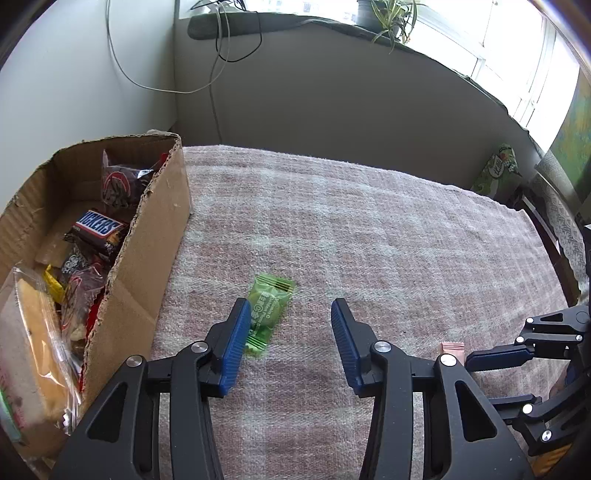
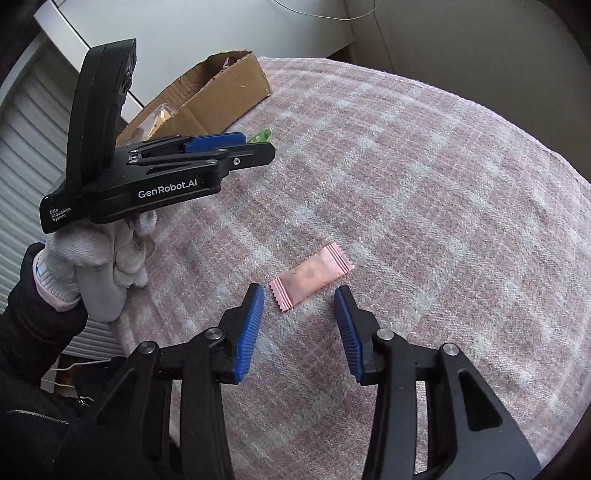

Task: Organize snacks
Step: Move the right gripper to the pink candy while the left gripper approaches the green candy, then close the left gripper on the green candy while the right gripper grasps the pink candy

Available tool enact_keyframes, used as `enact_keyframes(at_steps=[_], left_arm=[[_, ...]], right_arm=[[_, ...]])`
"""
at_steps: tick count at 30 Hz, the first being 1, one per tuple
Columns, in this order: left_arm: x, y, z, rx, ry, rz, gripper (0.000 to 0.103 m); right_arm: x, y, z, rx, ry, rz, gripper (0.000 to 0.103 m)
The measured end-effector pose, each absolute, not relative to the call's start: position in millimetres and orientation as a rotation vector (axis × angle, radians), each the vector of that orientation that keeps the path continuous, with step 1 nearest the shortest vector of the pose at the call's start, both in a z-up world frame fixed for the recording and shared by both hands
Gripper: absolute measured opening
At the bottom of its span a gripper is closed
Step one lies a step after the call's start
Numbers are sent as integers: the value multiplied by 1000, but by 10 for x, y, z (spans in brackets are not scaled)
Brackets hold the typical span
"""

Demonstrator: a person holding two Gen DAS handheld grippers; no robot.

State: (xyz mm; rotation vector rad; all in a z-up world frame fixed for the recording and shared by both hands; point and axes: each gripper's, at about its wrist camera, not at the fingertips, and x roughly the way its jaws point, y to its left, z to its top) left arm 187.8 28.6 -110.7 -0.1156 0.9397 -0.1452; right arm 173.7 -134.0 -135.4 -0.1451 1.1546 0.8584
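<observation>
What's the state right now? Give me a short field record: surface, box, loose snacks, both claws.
surface: pink plaid blanket
box: open cardboard box at the left, already holding a Snickers bar and other packets
loose snack 1: green packet on the blanket, beside the box
loose snack 2: pink packet on the blanket
left claw: open, empty, green packet by its left finger
right claw: open, empty, just short of the pink packet

Potted plant point(image 1: 393, 16), dangling cables point(image 1: 218, 62)

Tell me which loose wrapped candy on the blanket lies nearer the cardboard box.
The green wrapped candy, ahead of the open left gripper. The pink wrapped candy lies farther from the cardboard box, before the open right gripper.
</observation>
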Motion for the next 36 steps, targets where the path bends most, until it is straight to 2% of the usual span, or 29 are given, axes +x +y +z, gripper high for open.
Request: enact_keyframes(at_steps=[2, 5, 18, 26, 29, 30, 33, 36], left_arm=[[1866, 284, -1086, -98, 936, -128, 36], [1865, 324, -1050, -89, 902, -87, 36], [1879, 270, -1154, -61, 956, -124, 36], [1925, 213, -1173, -26, 933, -83, 22], [1985, 161, -1161, -33, 930, -85, 20], [1981, 185, -1157, -34, 929, -86, 20], [1950, 197, -1162, -37, 925, -93, 19], [1869, 300, -1157, -39, 921, -97, 19]], right_arm=[[1736, -1280, -1348, -170, 1135, 843, 43], [1734, -1224, -1341, -185, 1120, 831, 43], [1732, -1168, -1355, -229, 1093, 787, 43], [1630, -970, -1350, -366, 1040, 722, 43], [1634, -958, -1348, -420, 1041, 707, 37], [1654, -972, -1343, -424, 1047, 701, 31], [1712, -1042, -1340, -422, 1062, 691, 22], [1740, -1100, -1338, -397, 1066, 688, 18]])
